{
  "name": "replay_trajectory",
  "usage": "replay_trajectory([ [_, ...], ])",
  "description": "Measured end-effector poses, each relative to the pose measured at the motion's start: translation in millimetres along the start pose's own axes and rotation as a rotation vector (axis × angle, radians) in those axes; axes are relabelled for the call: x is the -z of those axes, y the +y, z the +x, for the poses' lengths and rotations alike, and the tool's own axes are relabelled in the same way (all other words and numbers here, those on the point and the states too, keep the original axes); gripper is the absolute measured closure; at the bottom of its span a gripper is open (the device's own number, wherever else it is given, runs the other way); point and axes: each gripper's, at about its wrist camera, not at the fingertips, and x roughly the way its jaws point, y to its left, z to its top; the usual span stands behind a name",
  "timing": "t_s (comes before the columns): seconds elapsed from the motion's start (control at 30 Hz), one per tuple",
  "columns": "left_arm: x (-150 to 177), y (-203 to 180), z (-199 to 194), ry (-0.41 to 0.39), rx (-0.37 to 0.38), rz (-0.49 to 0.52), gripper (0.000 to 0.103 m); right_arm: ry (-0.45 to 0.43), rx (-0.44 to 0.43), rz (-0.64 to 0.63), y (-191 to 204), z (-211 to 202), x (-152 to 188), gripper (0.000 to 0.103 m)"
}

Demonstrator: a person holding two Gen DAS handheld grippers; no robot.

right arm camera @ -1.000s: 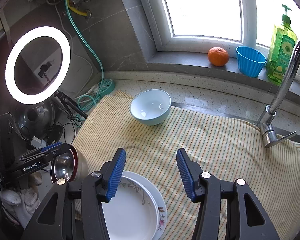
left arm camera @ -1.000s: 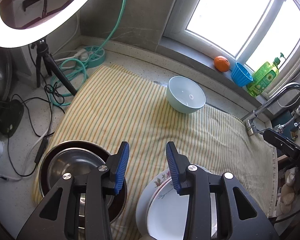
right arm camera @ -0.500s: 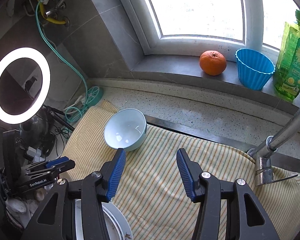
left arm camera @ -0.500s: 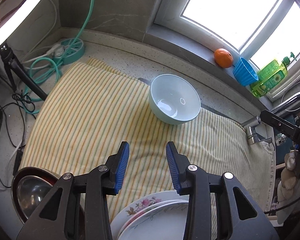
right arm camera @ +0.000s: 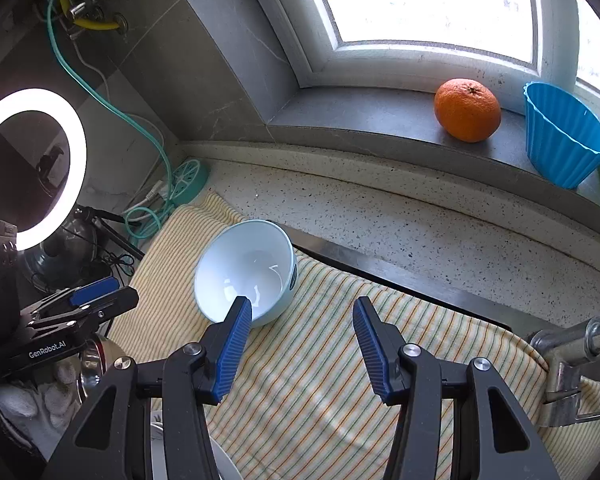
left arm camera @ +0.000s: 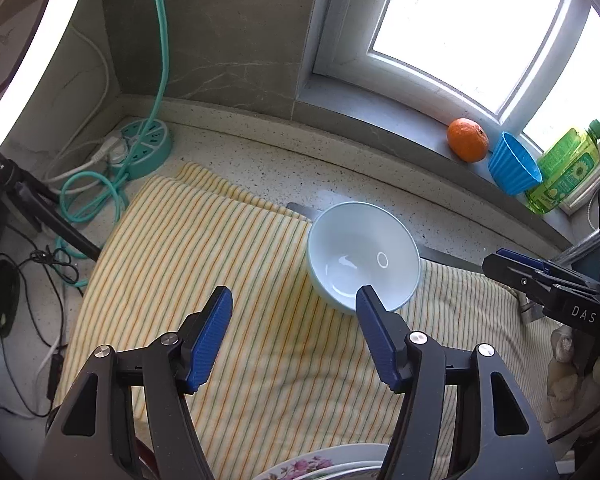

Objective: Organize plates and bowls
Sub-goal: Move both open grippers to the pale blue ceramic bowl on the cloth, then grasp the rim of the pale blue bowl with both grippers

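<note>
A striped towel [left arm camera: 228, 280] covers most of the counter, and the pale blue bowl [left arm camera: 363, 258] sits upright on its far edge, close to the windowsill. Both tools point at it with nothing held: the left gripper [left arm camera: 292, 312] has its jaws spread, the right pad's tip overlapping the bowl's near rim in view, and the right gripper [right arm camera: 302, 318] is likewise spread wide, its left pad just at the rim. A flowered plate [left arm camera: 320, 468] peeks in at the near edge. To take the bowl well, one pad should probably go inside the wall and the other outside, closing gently on the rim before lifting straight up so the towel does not drag.
</note>
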Motion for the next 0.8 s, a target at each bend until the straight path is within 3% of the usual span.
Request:
replay_trajectory([
  [0.03,-0.9,-1.7,4.1,0.005,0.002,0.004,0.046,0.001,0.000,-0.001,-0.9,3.7,-1.8,0.054],
  [0.1,-2.0,-2.6,12.5,0.017,0.013,-0.009,0.061,0.005,-0.003,-0.001,-2.6,10.1,-5.0,0.055],
  [0.17,-2.2,-2.0,21.4,0.030,0.022,-0.026,0.067,0.008,-0.001,-0.005,-3.7,16.2,-7.8,0.059],
  [0.47,-7.2,-4.4,41.2,0.039,0.037,-0.062,0.074,0.060,-0.023,-0.001,-4.5,46.3,-17.3,0.077],
  [0.8,-13.3,-3.0,53.7,0.058,0.040,-0.070,0.080,0.107,-0.066,0.038,0.4,68.9,-26.2,0.082],
])
